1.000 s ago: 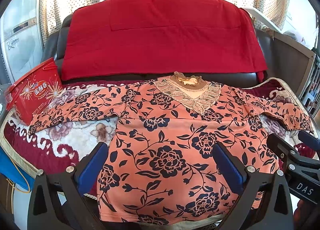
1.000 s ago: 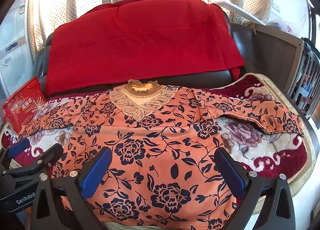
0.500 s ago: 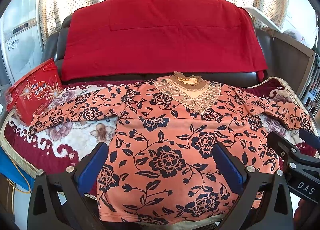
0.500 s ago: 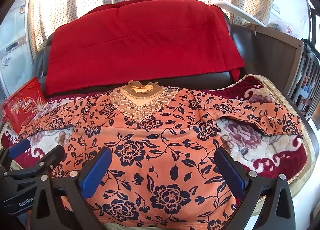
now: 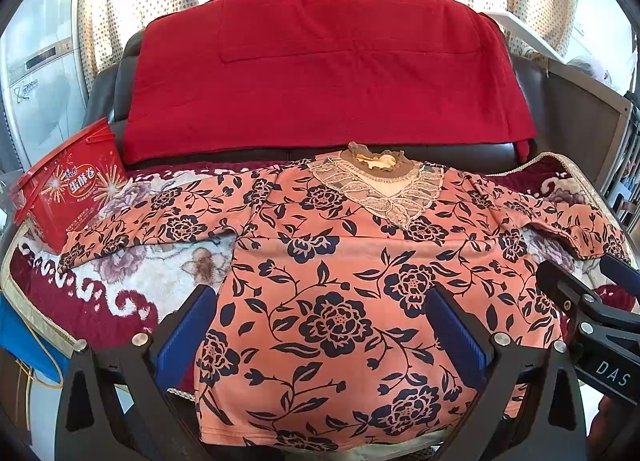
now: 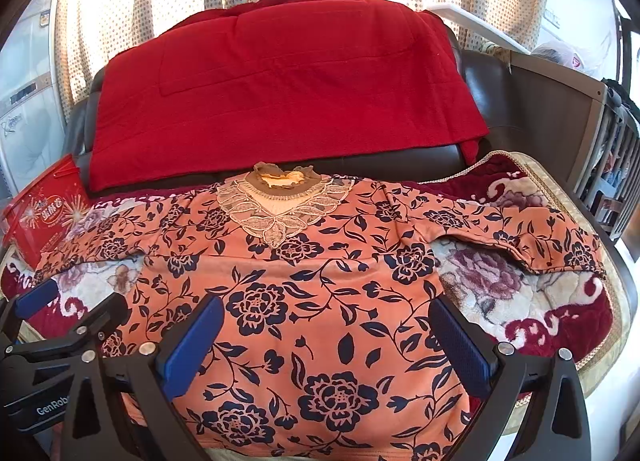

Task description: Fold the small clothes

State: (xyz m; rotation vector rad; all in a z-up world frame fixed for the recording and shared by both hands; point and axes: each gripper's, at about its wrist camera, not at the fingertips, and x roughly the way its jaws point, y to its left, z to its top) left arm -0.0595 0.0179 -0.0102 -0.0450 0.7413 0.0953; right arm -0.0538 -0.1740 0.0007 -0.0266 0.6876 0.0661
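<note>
Honestly nothing has changed over the last second: both grippers are parked exactly where they were and the floral top [image 5: 340,301] hasn't budged. My read is the fold hasn't started yet, and this is just a pause before the first grab.

The top lies flat and face up on the plush floral blanket [image 5: 120,289], lace collar [image 5: 380,189] at the far end from the fingers, hem closest to them. Both sleeves are spread out to the sides: the left sleeve [image 5: 152,217] reaches out past the left gripper's left finger, and the right sleeve [image 6: 532,237] runs out beyond the right gripper's right finger.

The left gripper [image 5: 320,329] hovers over the lower body of the top with its fingers spread wide and nothing between them. The right gripper [image 6: 332,341] is the same, wide apart and empty, just beside the left one.

Only one container around: a red snack tub [image 5: 66,185] far off past the left sleeve's cuff. Its lid is on, so I can't tell what's in it.

Behind the collar, a red blanket [image 5: 320,77] drapes over the sofa back.
</note>
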